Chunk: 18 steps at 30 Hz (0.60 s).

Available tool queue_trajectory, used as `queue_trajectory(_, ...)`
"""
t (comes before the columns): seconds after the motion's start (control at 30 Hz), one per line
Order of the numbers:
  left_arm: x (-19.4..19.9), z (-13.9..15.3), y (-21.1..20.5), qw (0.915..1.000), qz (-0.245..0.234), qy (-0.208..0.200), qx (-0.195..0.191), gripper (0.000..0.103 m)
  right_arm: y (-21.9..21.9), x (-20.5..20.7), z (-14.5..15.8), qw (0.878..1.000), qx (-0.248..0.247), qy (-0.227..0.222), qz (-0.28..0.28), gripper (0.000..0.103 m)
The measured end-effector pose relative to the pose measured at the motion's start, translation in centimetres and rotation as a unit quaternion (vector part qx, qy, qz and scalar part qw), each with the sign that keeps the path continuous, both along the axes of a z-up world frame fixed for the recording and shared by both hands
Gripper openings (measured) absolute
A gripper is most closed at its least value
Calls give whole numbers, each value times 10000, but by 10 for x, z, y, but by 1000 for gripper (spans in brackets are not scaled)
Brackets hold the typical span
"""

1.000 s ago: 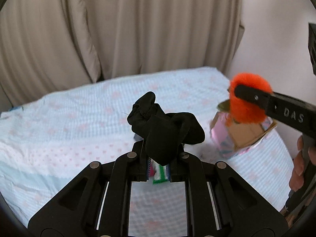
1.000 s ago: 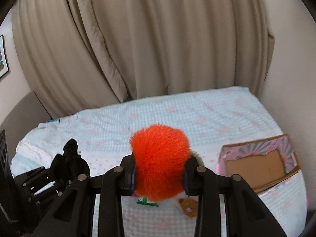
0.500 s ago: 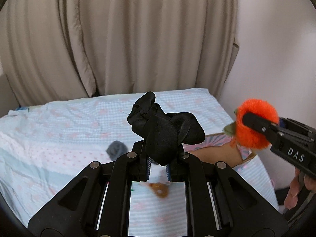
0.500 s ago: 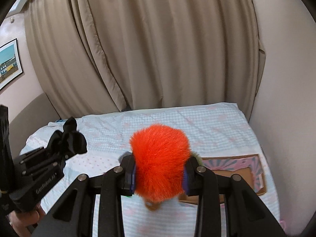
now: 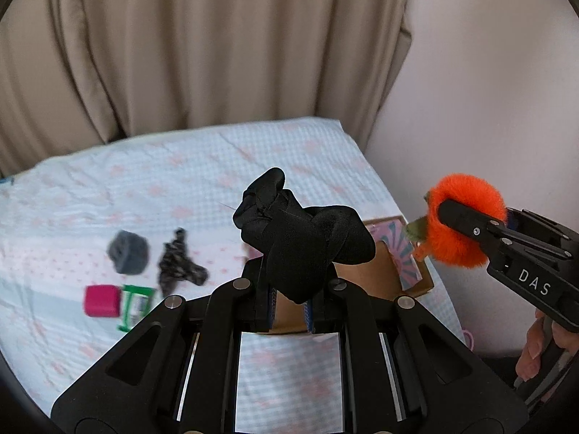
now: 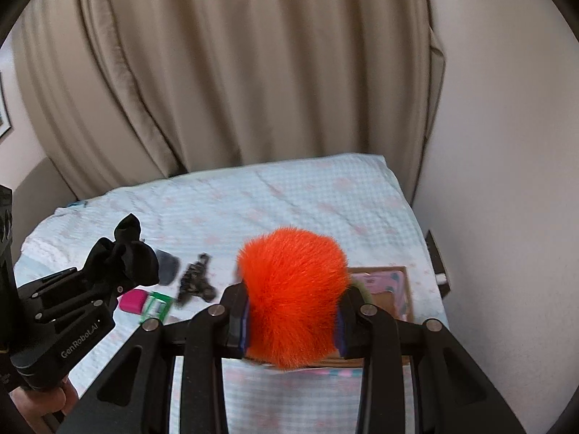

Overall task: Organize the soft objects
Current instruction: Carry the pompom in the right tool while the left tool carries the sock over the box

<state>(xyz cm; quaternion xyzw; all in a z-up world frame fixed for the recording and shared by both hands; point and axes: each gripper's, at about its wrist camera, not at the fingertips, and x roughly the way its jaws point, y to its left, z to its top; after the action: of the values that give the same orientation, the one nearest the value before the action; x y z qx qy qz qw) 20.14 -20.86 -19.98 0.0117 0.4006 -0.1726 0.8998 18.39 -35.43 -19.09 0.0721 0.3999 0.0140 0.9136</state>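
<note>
My left gripper (image 5: 289, 303) is shut on a bunched black satin scrunchie (image 5: 300, 238), held in the air over the near side of the bed. My right gripper (image 6: 293, 329) is shut on a fluffy orange pom-pom toy (image 6: 293, 296) with a green bit at its side. Both hang just above an open cardboard box (image 5: 380, 275) with a pink patterned flap, which lies at the bed's right edge (image 6: 394, 289). The right gripper with the orange toy (image 5: 463, 220) shows at the right of the left wrist view; the left gripper (image 6: 108, 271) shows at the left of the right wrist view.
On the pale blue checked bedsheet (image 5: 181, 181) lie a grey knitted lump (image 5: 128, 251), a dark patterned scrunchie (image 5: 179, 264), a magenta block (image 5: 101, 300) and a green-and-white packet (image 5: 135, 305). Beige curtains (image 5: 199, 54) hang behind the bed; a wall (image 5: 488, 108) stands close on the right.
Both grippers have swept sideways along the bed with their loads, and now hang by the box. The grey lump, dark scrunchie, magenta block and packet have come into view at the left.
</note>
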Motion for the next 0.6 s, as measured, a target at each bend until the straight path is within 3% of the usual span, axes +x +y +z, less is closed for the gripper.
queue_trajectory(0.33, 65, -97, -67, 9945, -114, 1011, 239, 10, -59, 50, -95, 9958, 222, 886, -61, 32)
queue_trajectory(0.6, 105, -182, -104, 9762, -54, 2076, 630, 10, -88, 79, -179, 9831, 386, 1779, -181, 32)
